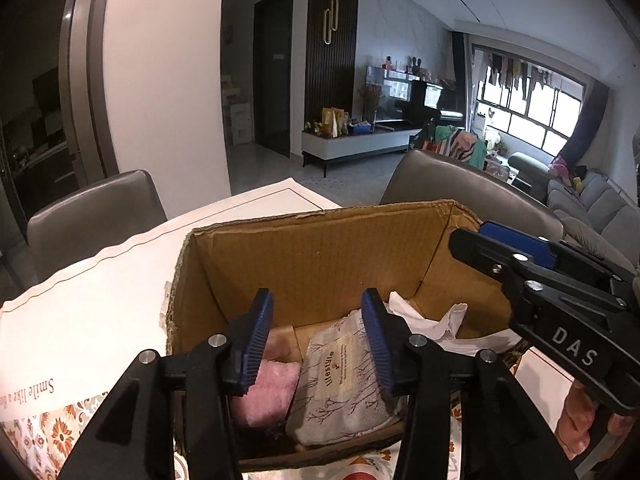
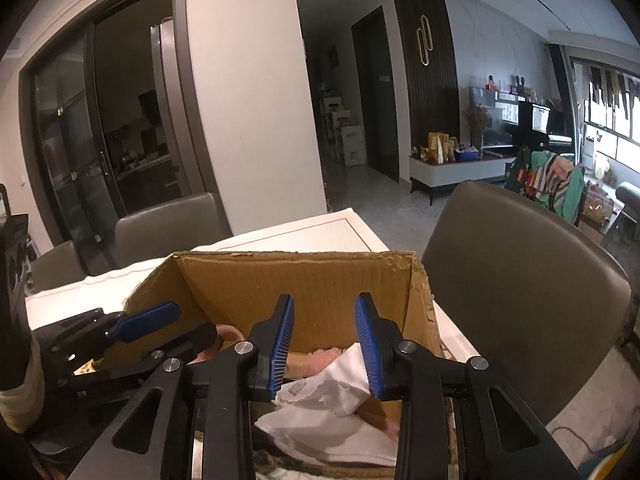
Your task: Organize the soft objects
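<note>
A: What's in the cardboard box (image 1: 320,248)?

B: I see 3 soft things: a pink fluffy cloth (image 1: 268,396) lower left, a grey "lifestyle" pouch (image 1: 344,380) at centre, a white cloth (image 2: 332,412) on the right.

A: The claws?

B: My left gripper (image 1: 318,340) and right gripper (image 2: 324,344) both gape wide over the box, holding nothing.

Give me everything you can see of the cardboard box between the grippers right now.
The cardboard box is plain brown corrugated board, open at the top, with ragged, torn rims and no flaps showing. It stands upright on the white tablecloth, in front of a grey chair. Inside lie a pink fluffy item, a grey pouch printed "lifestyle" and crumpled white cloth. The open left gripper and open right gripper hover at its near side; contact is unclear.
</note>
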The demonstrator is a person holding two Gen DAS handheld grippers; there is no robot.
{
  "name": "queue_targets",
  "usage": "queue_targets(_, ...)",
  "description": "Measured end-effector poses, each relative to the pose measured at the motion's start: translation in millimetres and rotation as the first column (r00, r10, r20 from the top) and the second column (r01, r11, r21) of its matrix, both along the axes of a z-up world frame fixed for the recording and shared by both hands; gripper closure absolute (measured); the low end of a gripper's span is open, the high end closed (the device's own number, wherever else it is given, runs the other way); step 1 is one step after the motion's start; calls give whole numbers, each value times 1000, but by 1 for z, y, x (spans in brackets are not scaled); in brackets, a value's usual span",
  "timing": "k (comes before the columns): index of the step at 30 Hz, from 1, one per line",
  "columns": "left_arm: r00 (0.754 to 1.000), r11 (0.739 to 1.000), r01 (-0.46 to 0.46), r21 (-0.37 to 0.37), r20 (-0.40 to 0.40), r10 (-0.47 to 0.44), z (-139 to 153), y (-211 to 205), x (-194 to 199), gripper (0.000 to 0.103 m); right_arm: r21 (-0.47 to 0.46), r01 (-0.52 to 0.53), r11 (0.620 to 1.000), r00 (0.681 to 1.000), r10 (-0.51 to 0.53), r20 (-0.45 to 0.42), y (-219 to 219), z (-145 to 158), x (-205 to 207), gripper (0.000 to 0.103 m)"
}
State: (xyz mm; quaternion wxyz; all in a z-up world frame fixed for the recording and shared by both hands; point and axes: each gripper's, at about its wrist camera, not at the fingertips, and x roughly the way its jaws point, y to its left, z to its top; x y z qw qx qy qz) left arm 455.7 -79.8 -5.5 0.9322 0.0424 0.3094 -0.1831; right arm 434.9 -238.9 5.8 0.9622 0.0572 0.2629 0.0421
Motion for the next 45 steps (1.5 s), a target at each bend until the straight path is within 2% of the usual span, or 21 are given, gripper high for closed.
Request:
queue_targets(15,997,998,-62,-24,45,63,38,15,-46,53,-7,9,1000,999,-9,35,6,26,-39,69)
queue_targets(32,977,989,-143,-27,153,146,96,31,-152,41,38,36,999,997,-38,73,10,68,-137,69)
queue_targets(33,976,989,-147,-27,159,150,98,32,-160,38,34,38,999,996,-41,77,11,70,-144,68)
queue_targets(35,974,988,-150,-26,168,153,101,32,-173,37,24,48,999,995,-50,90,12,74,-160,59)
queue_targets(43,961,982,-186,-8,208,184,111,33,-222,29,11,66,998,992,-66,108,13,84,-212,58)
queue_targets(45,956,980,-200,2,219,195,112,32,-234,28,4,72,997,992,-72,107,13,85,-226,55)
